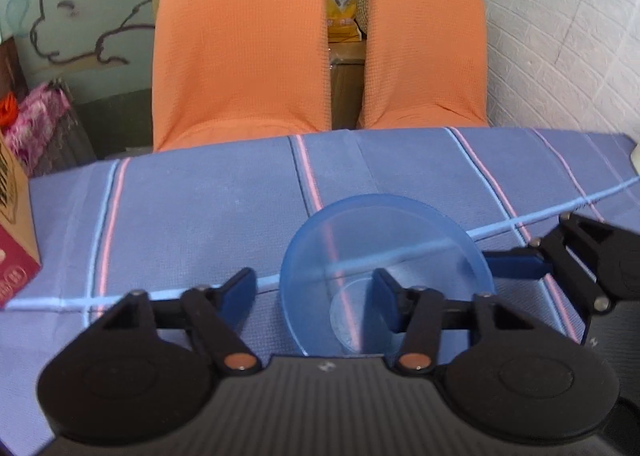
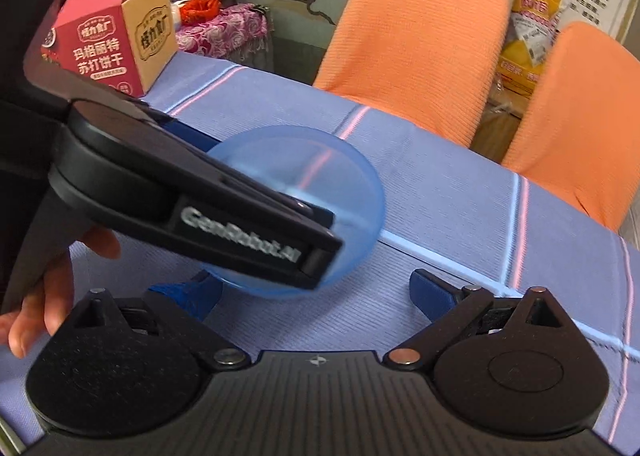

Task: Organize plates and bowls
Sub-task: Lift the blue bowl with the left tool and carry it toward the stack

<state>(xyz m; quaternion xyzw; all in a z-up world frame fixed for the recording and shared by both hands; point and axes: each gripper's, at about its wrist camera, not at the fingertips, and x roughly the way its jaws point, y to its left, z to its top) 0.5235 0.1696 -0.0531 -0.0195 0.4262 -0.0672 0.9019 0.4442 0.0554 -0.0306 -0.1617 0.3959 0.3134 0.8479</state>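
The left gripper (image 1: 316, 296) had its blue-padded fingers (image 1: 240, 292) spread wide apart, and the near-left rim of the translucent blue bowl (image 1: 384, 256) sat between them: one finger outside the rim at lower centre-left of the left wrist view, the other inside the bowl at lower centre. Whether either pad touched the plastic, I could not tell. The bowl itself sat low and just right of centre in that frame, on the blue striped tablecloth (image 1: 192, 216), with the cloth's pink and pale lines showing through its wall.

Over on the right wrist view, the right gripper (image 2: 316, 292) also stood wide open, nothing between its fingers (image 2: 432, 292), hovering at the bottom of the frame just short of the bowl (image 2: 320, 176). The left gripper (image 2: 192, 208) cut across from the left edge, its black body lying over the bowl's near side, slightly blurred, and a hand (image 2: 48, 296) showed at the lower left behind it.

In the left wrist view the right gripper (image 1: 580, 264) poked in at the right edge, one blue pad close to the bowl's right rim.

Further out: a red and brown biscuit box (image 2: 112, 44) on the cloth at upper left, and two orange-covered chairs (image 1: 240, 44) beyond the table's far edge.
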